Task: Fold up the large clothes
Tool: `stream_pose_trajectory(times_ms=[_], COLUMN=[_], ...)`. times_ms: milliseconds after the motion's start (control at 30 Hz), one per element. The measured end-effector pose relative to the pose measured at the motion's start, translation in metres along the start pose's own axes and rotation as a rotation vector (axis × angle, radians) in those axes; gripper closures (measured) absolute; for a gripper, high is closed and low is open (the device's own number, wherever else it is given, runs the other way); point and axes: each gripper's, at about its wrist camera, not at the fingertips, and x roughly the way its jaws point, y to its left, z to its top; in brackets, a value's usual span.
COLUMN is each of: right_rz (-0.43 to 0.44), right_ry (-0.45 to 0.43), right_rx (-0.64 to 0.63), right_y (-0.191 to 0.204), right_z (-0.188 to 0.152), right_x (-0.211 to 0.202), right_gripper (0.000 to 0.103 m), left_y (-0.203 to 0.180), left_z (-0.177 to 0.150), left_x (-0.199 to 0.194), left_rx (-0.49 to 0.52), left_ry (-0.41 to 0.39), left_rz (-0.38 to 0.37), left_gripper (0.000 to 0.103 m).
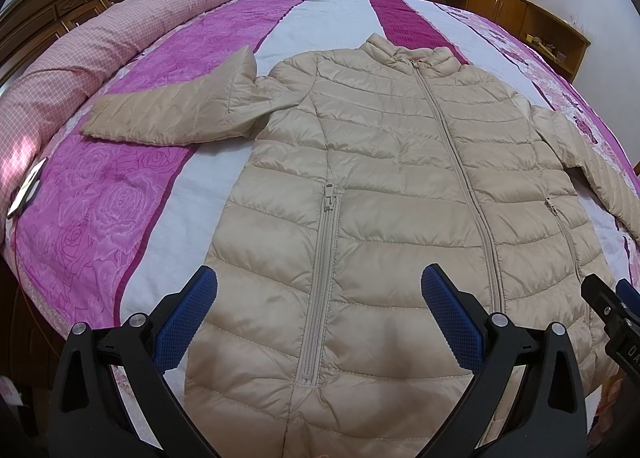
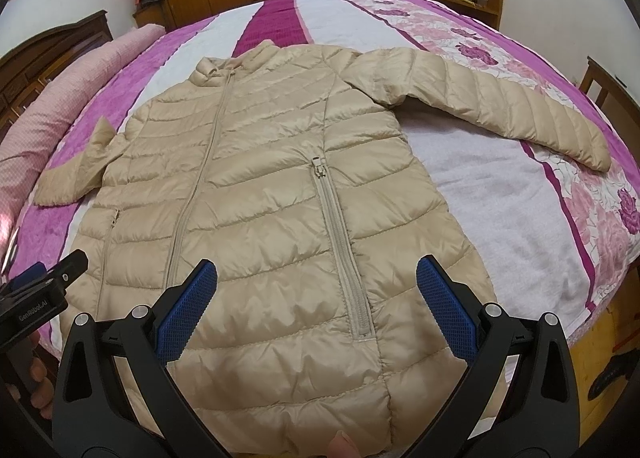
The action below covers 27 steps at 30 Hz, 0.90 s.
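Spread flat, zipped, on the pink striped bed [image 1: 152, 185], the beige quilted puffer jacket [image 1: 380, 185] looks light, soft and slippery, best pinched at sleeve cuffs; left hand-held gripper [image 1: 319, 318] and right hand-held gripper [image 2: 316, 310] hover spread wide, empty, over its near hem.

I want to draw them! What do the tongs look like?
Both the left tongs and the right tongs have black plastic arms with round silver bolts and blue bumpy pads. White lettering on the left tongs, seen in the right view, reads GenRobot.AI.
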Motion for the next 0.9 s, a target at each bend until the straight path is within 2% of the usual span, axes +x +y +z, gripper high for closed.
stream_pose_trajectory(times_ms=[500,733,900], right_rz=[-0.003,-0.037,-0.077], right_ry=[-0.059,-0.131,-0.181], right_rx=[0.029,0.078,0.137], right_y=[-0.017,-0.050,-0.089], right_z=[0.016,0.039,0.063], right_x=[-0.025,-0.050,-0.066], right_gripper=[0.004,0.004,0.004], left_y=[0.002,-0.006,-0.015], left_z=[0.011,0.030,0.045], left_x=[-0.014,-0.021,-0.021], left_rx=[0.009,0.019,0.032], left_ry=[-0.022,-0.034,-0.041], left_rz=[0.009,-0.032,-0.045], left_gripper=[0.005,0.005,0.005])
